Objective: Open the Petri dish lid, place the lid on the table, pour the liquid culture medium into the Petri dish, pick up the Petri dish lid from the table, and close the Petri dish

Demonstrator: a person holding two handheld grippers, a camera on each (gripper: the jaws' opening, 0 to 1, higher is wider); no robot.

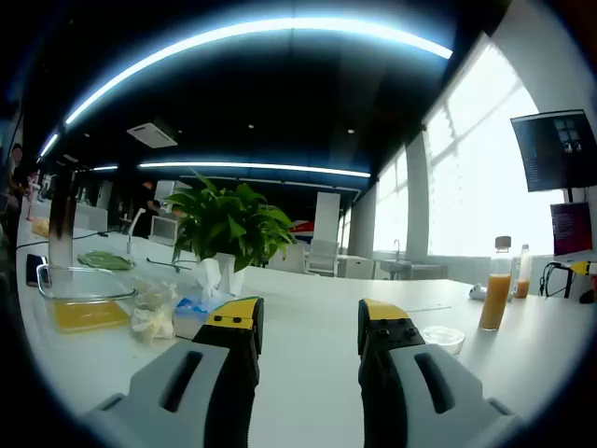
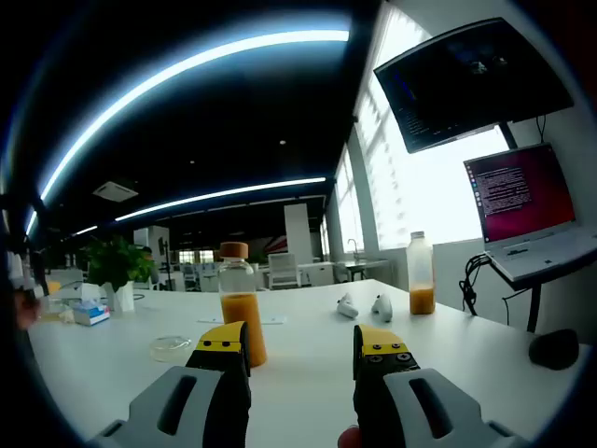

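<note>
Both views low over shared white table [image 1: 317,317]

Counts on the white table

There were 2 bottles of orange liquid, a capped one [image 2: 242,313] up close and another [image 2: 422,274] farther back, plus 1 covered Petri dish [image 2: 173,347]. 1 potted plant [image 1: 230,224], 1 tissue box [image 2: 91,313], 1 glass tray [image 1: 84,282], 1 laptop [image 2: 527,210] and 1 wall screen [image 2: 471,82] were also there, with 2 small white objects [image 2: 364,305] side by side.
</note>
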